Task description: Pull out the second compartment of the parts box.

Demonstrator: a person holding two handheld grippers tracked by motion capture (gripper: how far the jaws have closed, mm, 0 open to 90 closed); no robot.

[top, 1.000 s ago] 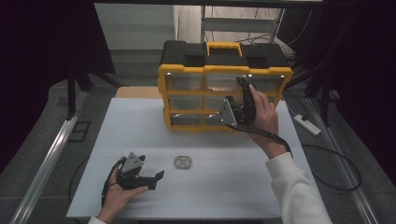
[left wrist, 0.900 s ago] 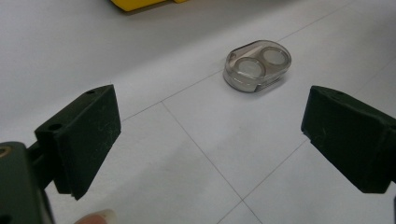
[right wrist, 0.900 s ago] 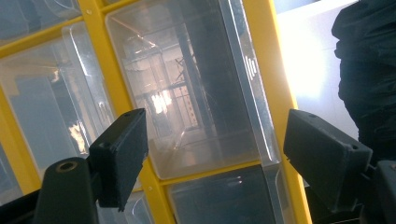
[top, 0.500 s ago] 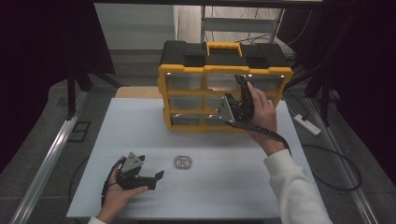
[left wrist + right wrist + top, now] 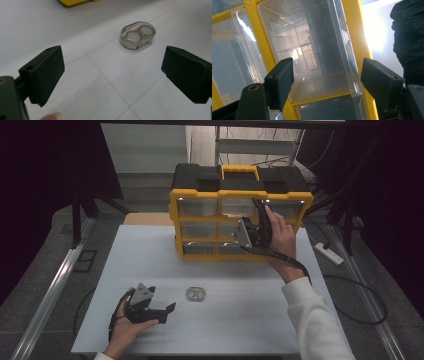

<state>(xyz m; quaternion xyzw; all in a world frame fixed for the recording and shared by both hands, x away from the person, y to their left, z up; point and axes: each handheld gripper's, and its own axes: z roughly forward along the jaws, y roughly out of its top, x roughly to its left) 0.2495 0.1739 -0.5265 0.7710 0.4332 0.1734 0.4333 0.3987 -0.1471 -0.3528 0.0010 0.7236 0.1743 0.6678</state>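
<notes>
Nearest, the left gripper (image 5: 161, 311) rests on the white surface (image 5: 240, 320), jaws wide apart and empty. Just ahead lies a small clear case (image 5: 137, 35), light, hard, slick. Farther back, the right gripper (image 5: 327, 82) faces a clear drawer (image 5: 312, 50) in the yellow organizer (image 5: 240, 222), jaws closing, still ungripped; take its rigid front lip.

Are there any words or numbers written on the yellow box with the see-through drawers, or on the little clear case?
None can be read: no words or numbers show on the yellow and black plastic drawer cabinet, on its clear plastic drawers, or on the small clear oval case with two round wells.
</notes>
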